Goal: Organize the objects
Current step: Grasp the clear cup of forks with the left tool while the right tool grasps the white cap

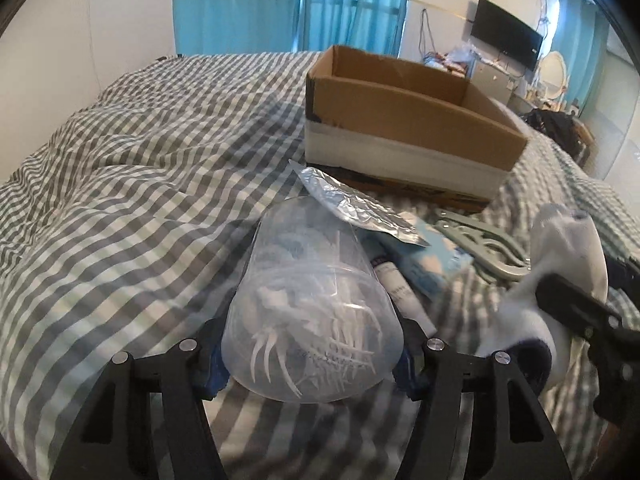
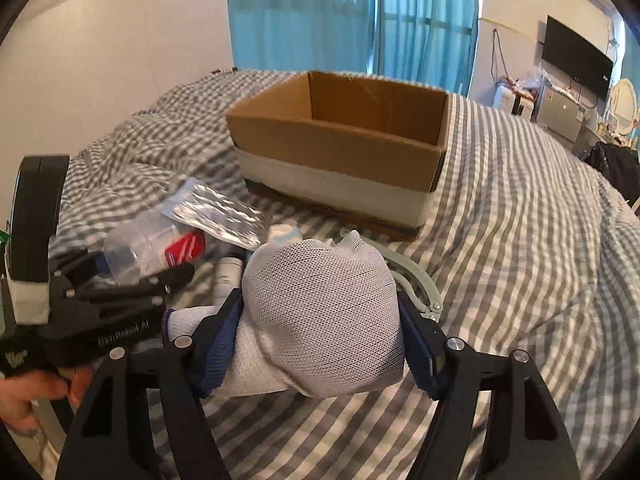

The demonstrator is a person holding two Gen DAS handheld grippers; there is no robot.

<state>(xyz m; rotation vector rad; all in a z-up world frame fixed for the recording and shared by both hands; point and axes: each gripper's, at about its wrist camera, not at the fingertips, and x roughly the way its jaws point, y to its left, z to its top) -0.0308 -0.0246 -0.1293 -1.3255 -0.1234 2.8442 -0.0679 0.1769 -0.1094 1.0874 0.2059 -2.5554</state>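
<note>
My left gripper (image 1: pixel 312 356) is shut on a clear plastic jar (image 1: pixel 312 304) of white floss picks, held just above the striped bed. My right gripper (image 2: pixel 320 344) is shut on a rolled white sock bundle (image 2: pixel 320 312); it also shows in the left wrist view (image 1: pixel 560 276). An open, empty cardboard box (image 2: pixel 340 140) stands on the bed beyond both; it also shows in the left wrist view (image 1: pixel 408 120). Between grippers and box lie a silver foil pouch (image 1: pixel 360 208), a white tube (image 1: pixel 400 292), a blue packet (image 1: pixel 432 264) and a grey hanger (image 1: pixel 488 244).
The bed's grey-and-white checked cover (image 1: pixel 140 168) is rumpled to the left. Blue curtains (image 2: pixel 352 12) hang behind the bed. A wall TV (image 2: pixel 576 60) and a cluttered desk stand at the far right. The left gripper's body (image 2: pixel 100 292) and a hand appear in the right wrist view.
</note>
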